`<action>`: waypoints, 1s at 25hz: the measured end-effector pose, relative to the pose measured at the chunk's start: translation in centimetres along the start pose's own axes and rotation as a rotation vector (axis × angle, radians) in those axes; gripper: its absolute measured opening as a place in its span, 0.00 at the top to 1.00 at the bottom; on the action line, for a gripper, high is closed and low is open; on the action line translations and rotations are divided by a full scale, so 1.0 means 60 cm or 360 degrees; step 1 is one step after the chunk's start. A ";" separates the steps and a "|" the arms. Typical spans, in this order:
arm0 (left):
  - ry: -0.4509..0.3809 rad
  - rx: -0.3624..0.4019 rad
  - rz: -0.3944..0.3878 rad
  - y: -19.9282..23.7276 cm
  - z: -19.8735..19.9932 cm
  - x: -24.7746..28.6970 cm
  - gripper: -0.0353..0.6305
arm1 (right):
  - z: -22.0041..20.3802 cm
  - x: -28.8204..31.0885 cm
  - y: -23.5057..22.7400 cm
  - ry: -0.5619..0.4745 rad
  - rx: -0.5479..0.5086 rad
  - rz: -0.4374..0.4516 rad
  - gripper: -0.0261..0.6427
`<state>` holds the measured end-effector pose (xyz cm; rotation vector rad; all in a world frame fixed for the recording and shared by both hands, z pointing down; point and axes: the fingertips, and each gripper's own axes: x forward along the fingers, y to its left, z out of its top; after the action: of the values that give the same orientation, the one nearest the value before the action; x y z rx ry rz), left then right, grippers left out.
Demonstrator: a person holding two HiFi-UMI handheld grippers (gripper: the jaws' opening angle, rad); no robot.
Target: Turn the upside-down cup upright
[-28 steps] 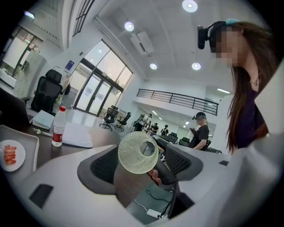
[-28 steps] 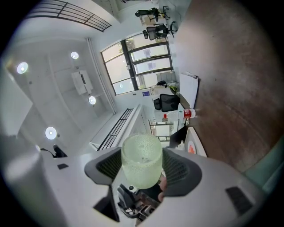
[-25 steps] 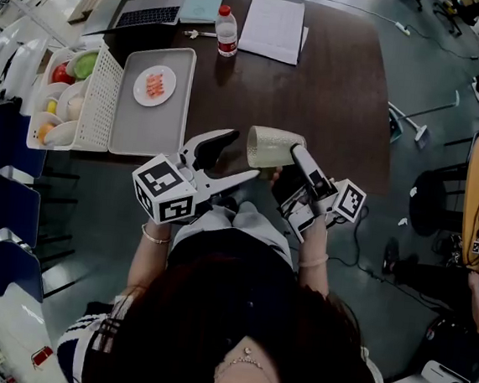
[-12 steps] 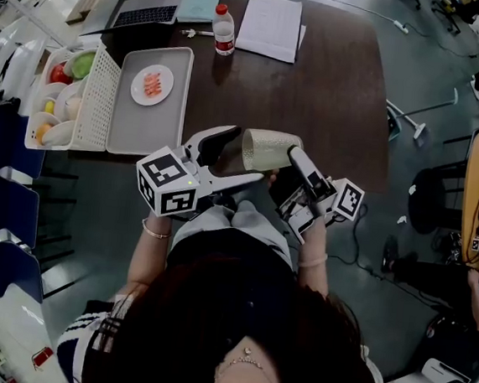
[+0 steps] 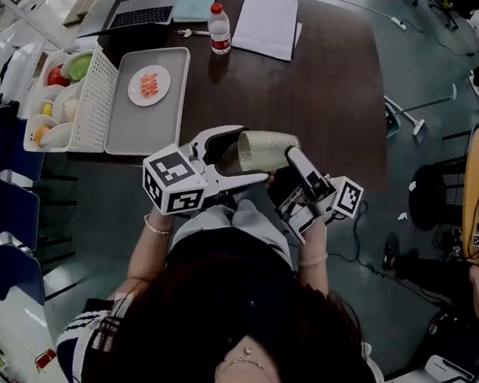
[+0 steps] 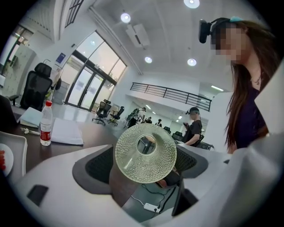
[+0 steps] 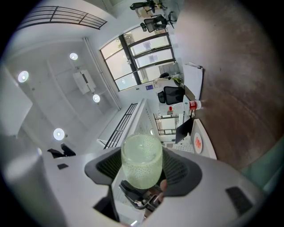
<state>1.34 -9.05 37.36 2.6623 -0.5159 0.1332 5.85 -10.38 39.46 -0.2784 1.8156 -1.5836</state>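
Cup [image 5: 267, 149]: lying on its side in the air above the near table edge, not resting on anything.

- Right gripper [image 5: 291, 162]: clamped on the cup; in its own view the pads press both sides of the wall [image 7: 142, 166].
- Left gripper [image 5: 250, 154]: released, jaws wide. One round end of the cup [image 6: 145, 153] sits between them, with no pad pressing on it (base or mouth, can't say for sure).

Handling, my estimate: translucent greenish, pebbled all over. It looks stiff and fairly light. The dimples should help the pads bite, but if it is glass a drop would break it. Best hold is across the mid-wall, pads flat on opposite sides, not on the rim.

Surface: dark brown table [image 5: 333, 94], mostly bare near the cup, so there is space to set it down. Far left are a grey tray [image 5: 149, 127] with a plate [image 5: 149, 85] and a white basket [image 5: 101, 97] of food. At the far edge are a bottle [image 5: 219, 30], papers [image 5: 268, 25] and a laptop [image 5: 147, 13].

Room: open office with tall windows, ceiling spots and a railed gallery. People stand well back.
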 end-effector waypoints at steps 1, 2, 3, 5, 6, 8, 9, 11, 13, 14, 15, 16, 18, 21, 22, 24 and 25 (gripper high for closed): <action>0.0011 0.0012 -0.0003 -0.001 -0.002 0.001 0.31 | 0.000 0.000 0.000 0.0002 0.0002 0.0000 0.52; 0.0025 0.0025 -0.0009 -0.002 -0.004 0.002 0.31 | -0.001 0.000 0.000 0.0005 0.0003 0.0000 0.52; 0.0040 0.0037 -0.0016 -0.003 -0.006 0.003 0.31 | -0.002 0.000 -0.001 0.0008 0.0005 -0.0001 0.52; 0.0061 0.0053 -0.0021 -0.005 -0.011 0.005 0.32 | -0.004 0.000 -0.003 0.0012 0.0011 -0.0002 0.52; 0.0064 0.0056 -0.0020 -0.005 -0.012 0.005 0.33 | -0.004 0.000 -0.004 0.0012 0.0016 -0.0002 0.52; 0.0058 0.0058 -0.0017 -0.005 -0.012 0.005 0.34 | -0.005 0.000 -0.004 0.0011 0.0023 0.0004 0.52; 0.0055 0.0058 -0.0014 -0.004 -0.011 0.005 0.34 | -0.005 0.000 -0.004 0.0011 0.0028 0.0009 0.52; 0.0045 0.0063 -0.0008 -0.005 -0.009 0.004 0.34 | -0.005 0.000 -0.005 0.0009 0.0041 0.0022 0.52; 0.0032 0.0073 -0.0004 -0.005 -0.007 0.005 0.35 | -0.005 0.000 -0.004 0.0008 0.0049 0.0039 0.52; 0.0026 0.0079 -0.0004 -0.005 -0.006 0.004 0.35 | -0.005 0.001 -0.004 0.0007 0.0051 0.0048 0.52; 0.0021 0.0085 -0.0003 -0.005 -0.005 0.004 0.35 | -0.005 0.001 -0.003 0.0008 0.0052 0.0056 0.52; 0.0019 0.0092 -0.0002 -0.005 -0.004 0.004 0.35 | -0.005 0.002 -0.003 0.0008 0.0051 0.0063 0.52; 0.0023 0.0112 0.0006 -0.005 -0.004 0.003 0.35 | -0.005 0.003 -0.004 0.0010 0.0047 0.0071 0.52; 0.0031 0.0142 0.0025 -0.002 -0.005 0.002 0.35 | -0.003 0.003 -0.007 0.0006 0.0052 0.0071 0.52; 0.0033 0.0147 0.0033 -0.001 -0.005 0.002 0.35 | -0.002 0.003 -0.009 0.0002 0.0057 0.0069 0.52; 0.0039 0.0156 0.0049 0.004 -0.005 0.001 0.35 | 0.000 0.002 -0.013 -0.0007 0.0065 0.0059 0.52; 0.0044 0.0160 0.0057 0.007 -0.006 0.000 0.35 | 0.002 0.002 -0.016 -0.0012 0.0066 0.0052 0.52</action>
<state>1.20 -9.27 37.84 2.7453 -0.5619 0.2119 5.56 -10.75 40.30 -0.2336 1.7708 -1.5936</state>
